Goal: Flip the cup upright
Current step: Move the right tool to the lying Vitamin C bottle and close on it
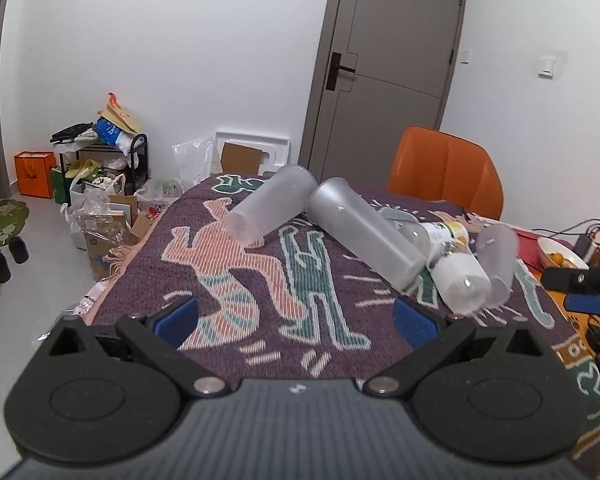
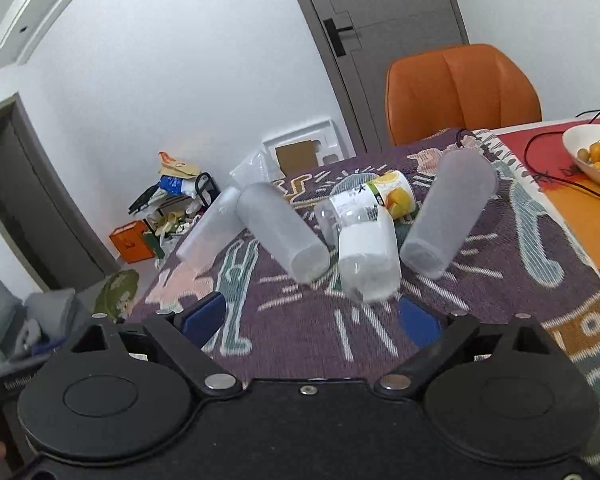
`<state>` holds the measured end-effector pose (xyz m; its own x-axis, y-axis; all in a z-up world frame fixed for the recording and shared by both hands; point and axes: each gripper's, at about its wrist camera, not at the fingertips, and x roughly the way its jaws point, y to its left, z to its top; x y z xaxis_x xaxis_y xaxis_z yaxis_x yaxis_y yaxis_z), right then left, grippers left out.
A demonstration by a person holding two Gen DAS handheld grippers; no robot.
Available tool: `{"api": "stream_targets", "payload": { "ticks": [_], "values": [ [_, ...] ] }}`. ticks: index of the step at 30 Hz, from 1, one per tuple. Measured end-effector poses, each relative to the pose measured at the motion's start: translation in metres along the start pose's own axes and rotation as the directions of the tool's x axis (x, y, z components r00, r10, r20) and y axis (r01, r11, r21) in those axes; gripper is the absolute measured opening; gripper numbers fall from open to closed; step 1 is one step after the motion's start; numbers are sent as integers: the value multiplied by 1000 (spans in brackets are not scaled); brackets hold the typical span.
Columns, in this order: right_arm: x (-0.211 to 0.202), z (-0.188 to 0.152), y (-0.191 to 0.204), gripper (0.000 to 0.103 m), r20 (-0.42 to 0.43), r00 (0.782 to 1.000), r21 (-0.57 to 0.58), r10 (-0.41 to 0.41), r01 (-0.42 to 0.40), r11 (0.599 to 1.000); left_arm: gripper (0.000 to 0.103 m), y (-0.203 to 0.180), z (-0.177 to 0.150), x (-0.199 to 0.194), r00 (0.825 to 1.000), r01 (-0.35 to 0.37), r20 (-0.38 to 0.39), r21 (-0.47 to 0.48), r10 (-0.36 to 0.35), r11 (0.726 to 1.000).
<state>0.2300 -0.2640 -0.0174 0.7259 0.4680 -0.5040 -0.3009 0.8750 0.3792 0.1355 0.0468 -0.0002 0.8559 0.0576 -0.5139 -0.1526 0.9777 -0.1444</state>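
Several toppled cups to choose from, none gripped yet. Early in the job, judging by that: approach step, before any grasp.

Lying on their sides on the patterned cloth, in a loose fan: far-left frosted cup, middle frosted cup just beside it, labelled cup with its white lower half towards the cameras, and right frosted cup tilted, its base nearer the camera. Hard to tell whether a smaller clear cup is tucked behind the labelled one.

Left gripper hovering above the cloth, blue pads spread wide, nothing between them, short of the middle frosted cup. Right gripper likewise spread wide and empty, with the labelled cup just ahead and slightly right of centre.

Next move, probably: pick one cup, line the pads up across its body, close gently since thin plastic looks likely to flex or roll, then swing the base down and stand it mouth up. Neighbours touching or nearly so, hence a risk of nudging them.

Writing: printed sticker on the labelled cup with small dark text, too small to read, and a yellow fruit picture further up. Large woven letters at the cloth's right edge, cut off. Dark print on the orange bag on the floor, unreadable.
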Motion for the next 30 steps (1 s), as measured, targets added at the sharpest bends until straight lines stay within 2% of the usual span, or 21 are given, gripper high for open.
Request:
{"api": "stream_targets", "payload": {
  "ticks": [15, 26, 30],
  "values": [
    [79, 67, -23, 90, -59, 998, 171, 6, 4, 985, 102, 5, 50, 69, 998, -14, -54, -44, 11, 999],
    [152, 99, -54, 82, -160, 987, 356, -3, 61, 932, 102, 6, 70, 122, 995, -20, -97, -68, 13, 998],
    [178, 106, -59, 80, -201, 980, 376, -17, 93, 922, 102, 8, 72, 141, 993, -26, -113, -76, 17, 997]
  ]
}}
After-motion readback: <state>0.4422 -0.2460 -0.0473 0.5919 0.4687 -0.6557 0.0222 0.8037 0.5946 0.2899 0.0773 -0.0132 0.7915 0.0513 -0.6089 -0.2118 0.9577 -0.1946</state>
